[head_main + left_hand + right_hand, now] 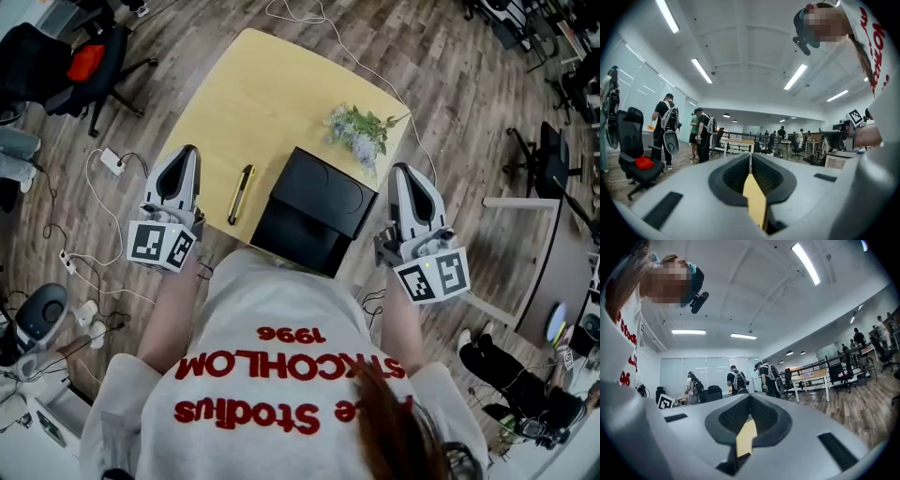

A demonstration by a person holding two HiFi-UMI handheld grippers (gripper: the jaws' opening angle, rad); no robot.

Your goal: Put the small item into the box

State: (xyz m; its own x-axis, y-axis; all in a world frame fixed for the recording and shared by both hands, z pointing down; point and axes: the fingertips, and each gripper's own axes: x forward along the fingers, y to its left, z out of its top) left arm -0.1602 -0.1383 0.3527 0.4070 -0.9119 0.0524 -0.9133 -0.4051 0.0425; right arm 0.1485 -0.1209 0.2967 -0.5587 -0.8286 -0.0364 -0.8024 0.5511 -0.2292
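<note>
A black box (314, 211) with its lid closed sits on the light wooden table (244, 84), near the front edge. To its left lies a slim yellow and black item (241, 193) shaped like a pen. My left gripper (189, 152) is held at the table's left front edge, left of that item, shut and empty. My right gripper (401, 171) is held off the box's right side, also shut and empty. In both gripper views the jaws meet at their tips, left gripper (750, 158) and right gripper (750, 400), and point out into the room.
A small bunch of pale flowers (360, 131) lies at the table's far right corner. Cables and a power strip (112, 161) trail on the wooden floor to the left. Office chairs (89, 61) stand around. Several people (665, 126) stand further off in the room.
</note>
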